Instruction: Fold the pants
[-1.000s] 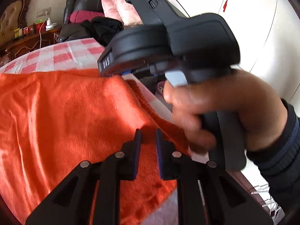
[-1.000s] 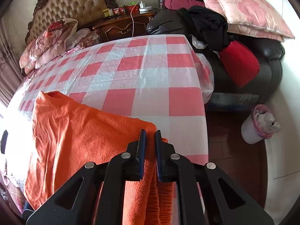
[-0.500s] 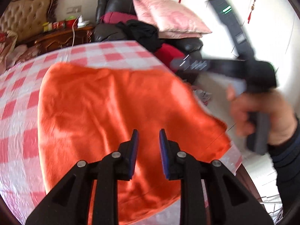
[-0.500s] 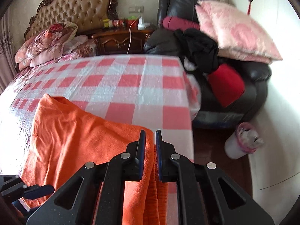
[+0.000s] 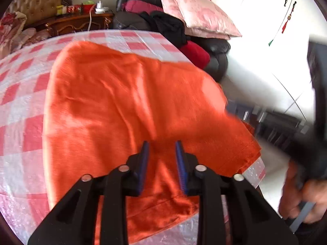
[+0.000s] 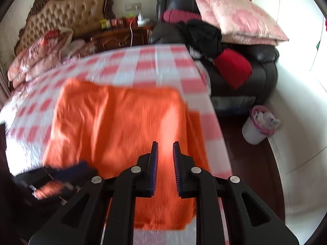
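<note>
The pants (image 5: pixel 126 106) lie spread on the checked table (image 5: pixel 18 94), folded over into a broad orange slab, its near edge at the table's front and one corner close to the right-hand rim. That flat lie looks deliberate: a fold laid down and left to settle.

The left gripper (image 5: pixel 161 159) hangs just over the near edge, jaws opening, nothing pinched between them, only cloth showing below the gap. The right gripper (image 6: pixel 165 163) is opening too, a narrower gap, and here as well nothing is caught between its pads. It sits toward the right side of the cloth, so the two seem to have let go at separate points along that edge.

A hand (image 5: pixel 302 200) shows blurred at the right, on the other tool's handle.

Beyond: a dark sofa (image 6: pixel 255 65) with pink pillows.
</note>
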A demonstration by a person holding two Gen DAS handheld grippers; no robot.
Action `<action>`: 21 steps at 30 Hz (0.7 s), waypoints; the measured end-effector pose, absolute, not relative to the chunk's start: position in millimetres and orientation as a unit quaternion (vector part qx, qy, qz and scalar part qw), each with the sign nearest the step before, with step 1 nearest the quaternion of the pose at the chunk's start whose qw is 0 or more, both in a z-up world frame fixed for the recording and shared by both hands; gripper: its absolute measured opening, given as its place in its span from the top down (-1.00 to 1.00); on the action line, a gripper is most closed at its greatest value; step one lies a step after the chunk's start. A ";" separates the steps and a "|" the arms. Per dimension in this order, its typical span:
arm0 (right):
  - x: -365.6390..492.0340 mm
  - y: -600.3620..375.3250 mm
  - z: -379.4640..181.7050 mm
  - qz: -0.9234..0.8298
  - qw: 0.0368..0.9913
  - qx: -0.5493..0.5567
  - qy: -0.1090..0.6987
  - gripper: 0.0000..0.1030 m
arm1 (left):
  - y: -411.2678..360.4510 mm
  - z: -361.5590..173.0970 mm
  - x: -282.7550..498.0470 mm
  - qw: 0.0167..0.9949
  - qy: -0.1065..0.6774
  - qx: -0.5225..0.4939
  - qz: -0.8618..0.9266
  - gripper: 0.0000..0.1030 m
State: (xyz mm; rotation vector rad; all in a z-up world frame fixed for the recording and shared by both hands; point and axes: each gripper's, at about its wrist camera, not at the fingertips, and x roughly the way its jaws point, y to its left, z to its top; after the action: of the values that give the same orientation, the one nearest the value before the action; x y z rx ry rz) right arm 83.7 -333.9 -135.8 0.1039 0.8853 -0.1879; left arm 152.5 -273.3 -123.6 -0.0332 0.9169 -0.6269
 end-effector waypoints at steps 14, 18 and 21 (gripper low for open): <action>79.5 -324.4 -161.4 -0.114 0.890 0.005 0.442 0.63 | -217.0 -129.0 135.0 0.865 0.447 0.019 -0.225 -0.05; 79.5 -322.9 -158.2 -0.115 0.887 0.011 0.447 0.36 | -217.2 -135.1 136.9 0.863 0.452 0.024 -0.223 -0.20; 74.8 -319.0 -148.6 -0.122 0.887 0.015 0.445 0.04 | -214.8 -127.9 132.8 0.865 0.448 0.018 -0.227 -0.25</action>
State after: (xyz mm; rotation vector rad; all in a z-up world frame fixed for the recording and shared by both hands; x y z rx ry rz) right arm 74.8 -319.0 -148.6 0.0302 0.9246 -0.2526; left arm 132.8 -214.8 -127.9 0.0369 0.9377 -0.4765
